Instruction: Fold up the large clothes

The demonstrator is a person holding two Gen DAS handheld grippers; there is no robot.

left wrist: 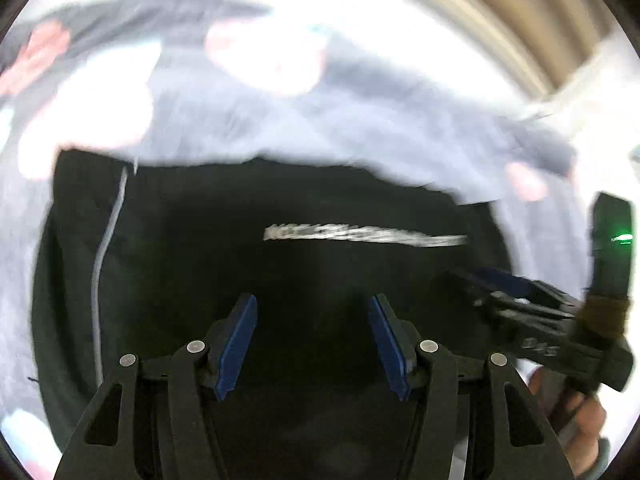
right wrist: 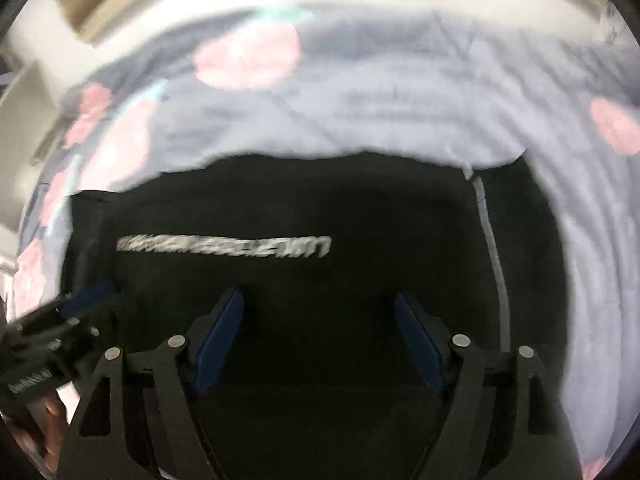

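Pale bedding (right wrist: 400,92) with pink round prints covers the surface, and on it lies the black garment (right wrist: 304,208), spread flat, below and ahead of both tools. Its white printed line (right wrist: 224,247) runs from side to side, so the long axis seems to run across the view too, although blur makes this uncertain. A grey drawstring (right wrist: 494,256) hangs down on the right side of the right wrist view and on the left side of the left wrist view. The left gripper (left wrist: 312,336) and the right gripper (right wrist: 318,340) both hang over the dark cloth with jaws apart and nothing between them. They are close together, side by side, and neither is clearly nearer to the garment's far edge.
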